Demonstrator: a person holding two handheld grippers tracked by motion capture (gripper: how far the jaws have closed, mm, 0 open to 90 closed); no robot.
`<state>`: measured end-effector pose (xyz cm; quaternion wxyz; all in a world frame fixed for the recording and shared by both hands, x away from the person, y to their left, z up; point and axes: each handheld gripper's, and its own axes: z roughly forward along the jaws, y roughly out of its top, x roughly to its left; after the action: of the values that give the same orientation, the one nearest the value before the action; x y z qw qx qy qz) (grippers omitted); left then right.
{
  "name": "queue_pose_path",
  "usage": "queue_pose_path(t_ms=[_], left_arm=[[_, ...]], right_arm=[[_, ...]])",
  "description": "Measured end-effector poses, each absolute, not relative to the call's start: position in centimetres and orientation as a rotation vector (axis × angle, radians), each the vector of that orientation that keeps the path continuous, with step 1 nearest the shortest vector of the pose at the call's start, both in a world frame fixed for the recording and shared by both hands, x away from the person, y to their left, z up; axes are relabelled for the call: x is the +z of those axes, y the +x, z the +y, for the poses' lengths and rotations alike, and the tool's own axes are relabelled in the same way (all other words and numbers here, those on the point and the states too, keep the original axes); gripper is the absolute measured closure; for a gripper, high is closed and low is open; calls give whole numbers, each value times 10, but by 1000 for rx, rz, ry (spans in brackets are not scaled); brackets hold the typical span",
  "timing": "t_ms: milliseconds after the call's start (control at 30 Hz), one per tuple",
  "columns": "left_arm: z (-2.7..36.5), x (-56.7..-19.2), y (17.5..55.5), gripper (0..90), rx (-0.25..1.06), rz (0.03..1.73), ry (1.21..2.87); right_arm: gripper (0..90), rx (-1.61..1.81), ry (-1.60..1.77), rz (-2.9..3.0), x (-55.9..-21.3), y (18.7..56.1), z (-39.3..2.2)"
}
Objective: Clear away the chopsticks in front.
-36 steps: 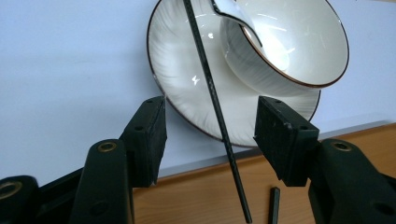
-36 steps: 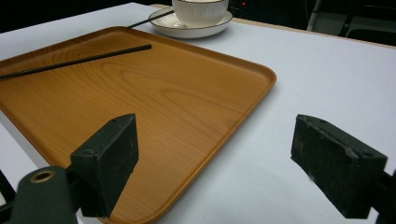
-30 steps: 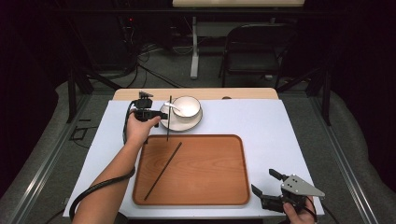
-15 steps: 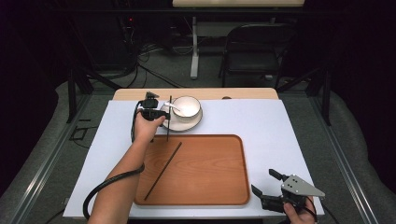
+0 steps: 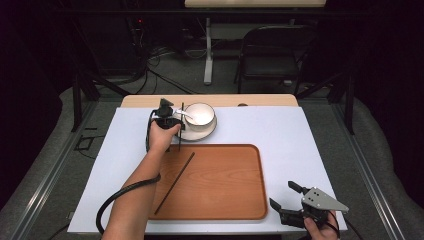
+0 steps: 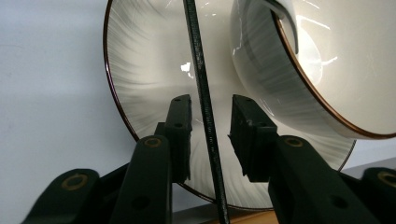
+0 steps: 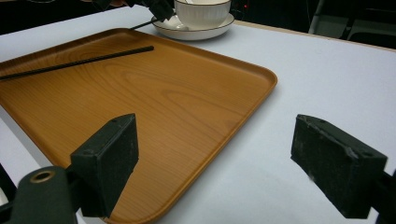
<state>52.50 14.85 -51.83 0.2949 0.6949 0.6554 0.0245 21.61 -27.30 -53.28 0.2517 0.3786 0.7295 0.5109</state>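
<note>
Your white-covered rectangular table (image 5: 310,135) carries a rounded-corner, wood-grained brown tray (image 5: 225,185), and one thin black chopstick (image 5: 175,182) lies slantwise in it. Beyond the tray, a glossy white saucer with a dark rim (image 6: 140,70) holds a glossy white bowl (image 6: 327,70). Your left gripper (image 6: 209,135) straddles a second black chopstick (image 6: 201,84) lying across that saucer, jaws parted and apart from the stick. Your right gripper (image 7: 215,158) stands wide open near the tray's corner.
</note>
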Motion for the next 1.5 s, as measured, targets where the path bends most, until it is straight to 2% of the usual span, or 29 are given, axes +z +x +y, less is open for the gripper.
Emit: queue_pose_path(t_ms=[300,500,1000,1500], left_arm=[[153,-519,531,795,-55,1869,1768],[155,-519,531,854,-64,1896,1752],[173,-510,523,857,-96,1879,1688],[211,-491,496,858,-67,1815,1714]], right_arm=[[145,1392,1039,1983,-533,216,-274],[145,1391,1035,1987,-533,216,-274],[145,1389,1041,1992,-533,217,-273],[145,1387,1041,1993,-533,217,-272]])
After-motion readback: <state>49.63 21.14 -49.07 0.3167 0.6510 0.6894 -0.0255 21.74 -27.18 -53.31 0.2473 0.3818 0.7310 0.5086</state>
